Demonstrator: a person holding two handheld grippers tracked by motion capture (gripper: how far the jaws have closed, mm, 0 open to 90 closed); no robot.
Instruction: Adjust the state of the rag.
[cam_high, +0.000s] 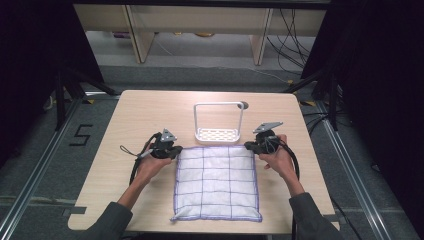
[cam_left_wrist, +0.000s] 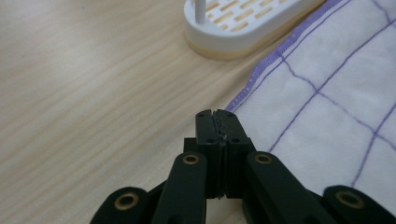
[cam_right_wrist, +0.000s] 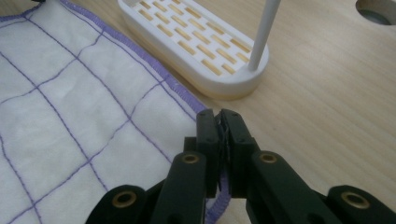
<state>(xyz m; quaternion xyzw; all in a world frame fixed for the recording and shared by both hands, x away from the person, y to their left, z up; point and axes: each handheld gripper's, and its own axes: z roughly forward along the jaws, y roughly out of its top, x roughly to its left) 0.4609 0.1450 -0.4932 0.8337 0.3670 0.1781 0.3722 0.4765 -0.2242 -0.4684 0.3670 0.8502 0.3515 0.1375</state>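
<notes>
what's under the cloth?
Only the table shows around the cloth, which lies flat with no bulge. Anything thin beneath it would be covered. At its far edge stands the white rack, beside the cloth rather than under it.

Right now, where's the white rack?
In the high view the white rack stands mid-table, just beyond the far edge of the checked cloth, between the left gripper and right gripper.
</notes>
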